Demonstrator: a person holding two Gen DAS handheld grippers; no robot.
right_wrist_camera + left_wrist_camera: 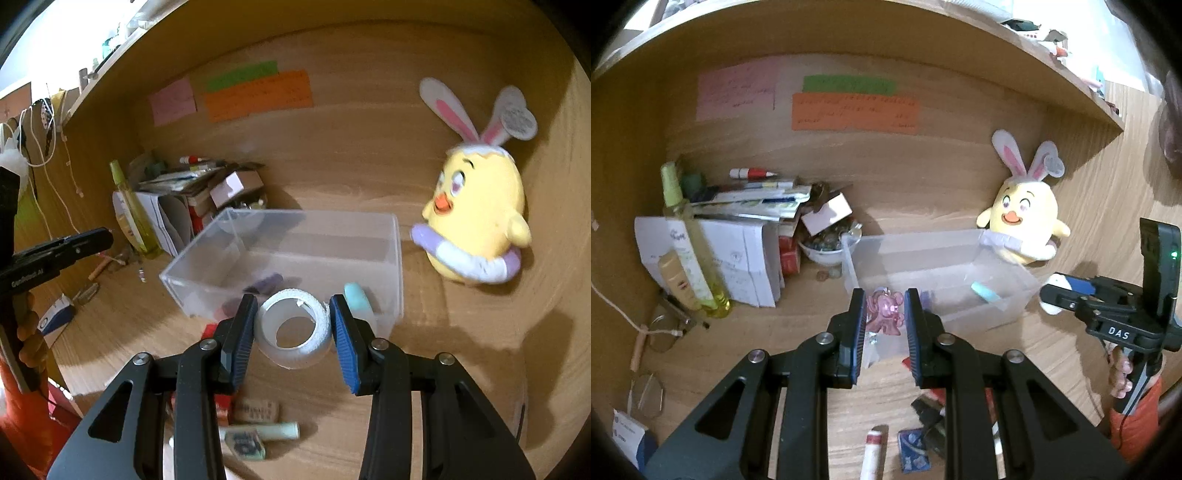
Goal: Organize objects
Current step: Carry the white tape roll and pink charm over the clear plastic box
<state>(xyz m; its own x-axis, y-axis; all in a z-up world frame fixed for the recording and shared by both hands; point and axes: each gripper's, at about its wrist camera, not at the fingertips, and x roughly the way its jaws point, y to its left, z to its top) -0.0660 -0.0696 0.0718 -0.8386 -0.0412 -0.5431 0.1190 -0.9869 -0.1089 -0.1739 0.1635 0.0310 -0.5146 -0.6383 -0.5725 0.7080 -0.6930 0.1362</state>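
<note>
Right wrist view: fingers (343, 332) clamp tape roll (295, 325).

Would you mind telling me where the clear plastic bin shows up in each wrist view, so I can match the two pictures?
Left wrist view: the clear plastic bin sits right of centre, just beyond the left gripper, which holds a pink trinket.
Right wrist view: the bin is at centre, just behind the right gripper and its roll of white tape.
Shared landmark: the yellow chick plush, right of the bin.
</note>
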